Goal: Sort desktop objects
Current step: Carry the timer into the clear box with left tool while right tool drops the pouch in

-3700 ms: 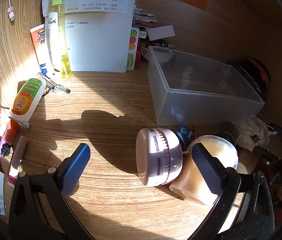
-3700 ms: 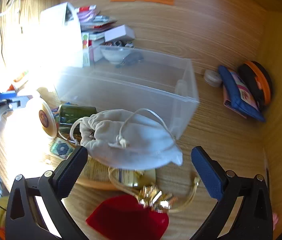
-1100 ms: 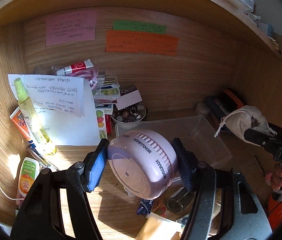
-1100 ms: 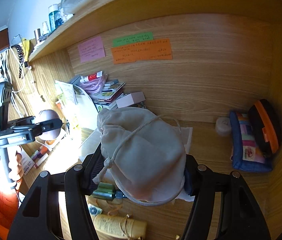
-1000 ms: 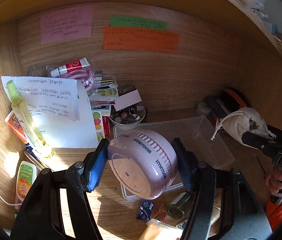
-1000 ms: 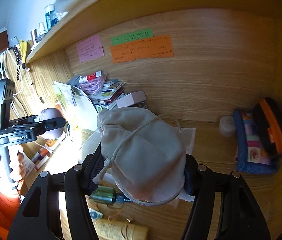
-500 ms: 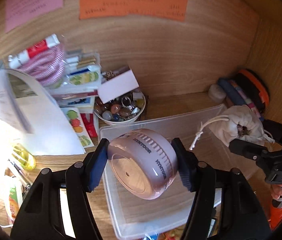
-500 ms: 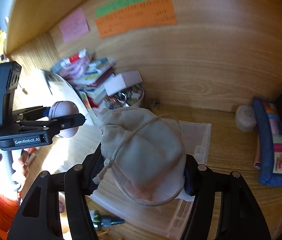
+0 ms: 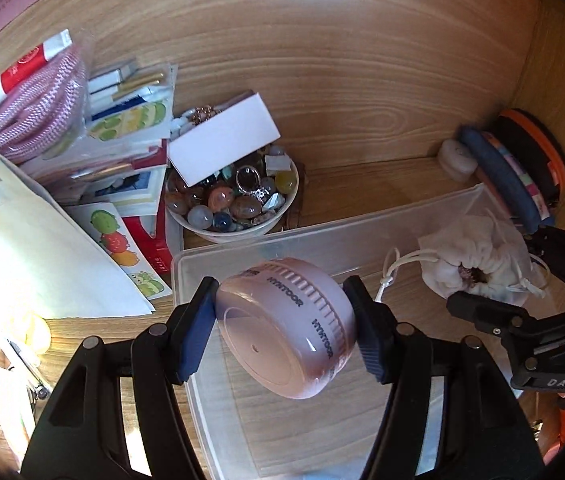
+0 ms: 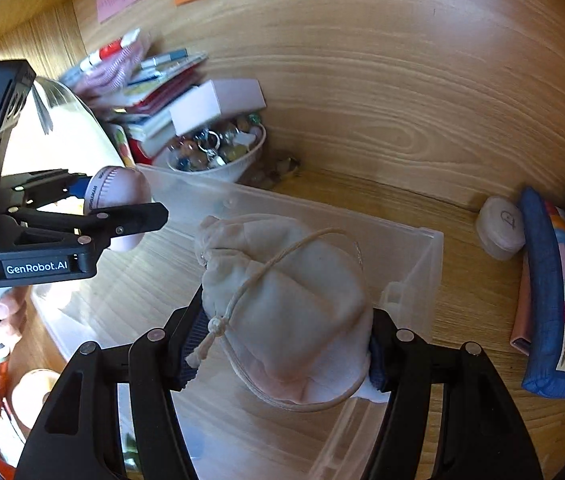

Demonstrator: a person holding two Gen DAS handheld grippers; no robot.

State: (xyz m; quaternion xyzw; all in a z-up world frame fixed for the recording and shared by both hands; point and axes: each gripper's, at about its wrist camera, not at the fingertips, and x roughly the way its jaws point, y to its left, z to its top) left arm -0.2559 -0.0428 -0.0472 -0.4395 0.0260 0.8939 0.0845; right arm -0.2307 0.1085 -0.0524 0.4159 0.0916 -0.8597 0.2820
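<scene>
My left gripper point(image 9: 284, 330) is shut on a round pink timer point(image 9: 286, 328) and holds it above the left part of a clear plastic box point(image 9: 218, 392). My right gripper point(image 10: 282, 340) is shut on a white drawstring pouch point(image 10: 286, 304) and holds it above the right part of the same box point(image 10: 410, 276). In the left wrist view the pouch point(image 9: 474, 260) and the right gripper point(image 9: 522, 312) show at the right. In the right wrist view the left gripper point(image 10: 94, 216) and the timer point(image 10: 116, 192) show at the left.
A white bowl of beads and rings point(image 9: 234, 204) stands behind the box against the wooden back wall. Papers, booklets and a white card point(image 9: 222, 144) pile at the left. A blue pencil case point(image 10: 554, 292), a black and orange case point(image 9: 530, 148) and a small round pad point(image 10: 500, 228) lie at the right.
Both grippers have moved forward and down over the clear box, each with its object still held. The box now fills the lower part of both views.
</scene>
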